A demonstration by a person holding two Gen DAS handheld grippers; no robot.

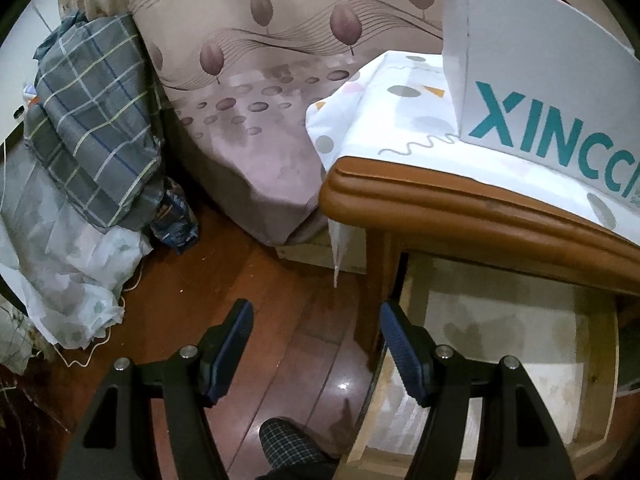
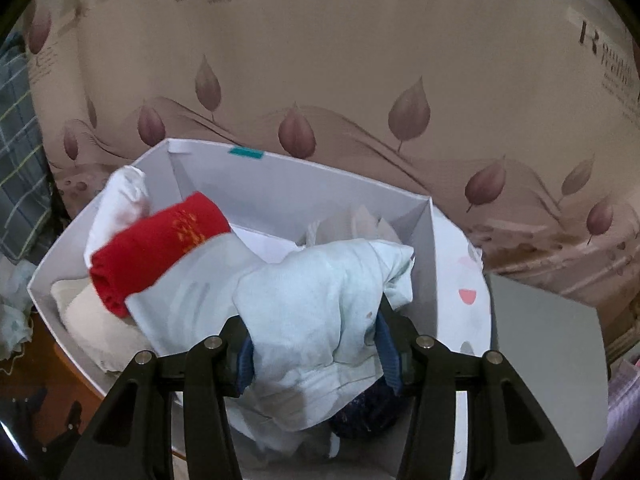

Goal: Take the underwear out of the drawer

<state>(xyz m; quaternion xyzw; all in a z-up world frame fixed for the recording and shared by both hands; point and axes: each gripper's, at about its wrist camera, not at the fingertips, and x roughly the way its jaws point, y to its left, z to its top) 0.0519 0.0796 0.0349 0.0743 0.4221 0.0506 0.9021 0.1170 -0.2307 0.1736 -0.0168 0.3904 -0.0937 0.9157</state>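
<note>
My right gripper (image 2: 316, 344) is shut on pale blue underwear (image 2: 312, 304) and holds it over a white box (image 2: 280, 172) on the nightstand. The box also holds a red rolled garment (image 2: 156, 248), a white one (image 2: 120, 200) and a cream one (image 2: 88, 316); something dark blue (image 2: 368, 412) lies under the held piece. My left gripper (image 1: 316, 344) is open and empty, above the floor beside the open drawer (image 1: 500, 360), whose pale bottom looks bare. The box also shows in the left wrist view (image 1: 552, 88), lettered in teal.
The brown nightstand top (image 1: 460, 200) carries a patterned white cloth (image 1: 380, 120). A leaf-patterned bed (image 1: 260, 120) stands behind. A plaid bundle (image 1: 96, 120) and white plastic bags (image 1: 60, 272) lie left on the wooden floor (image 1: 240, 280). A grey lid (image 2: 548, 360) lies right of the box.
</note>
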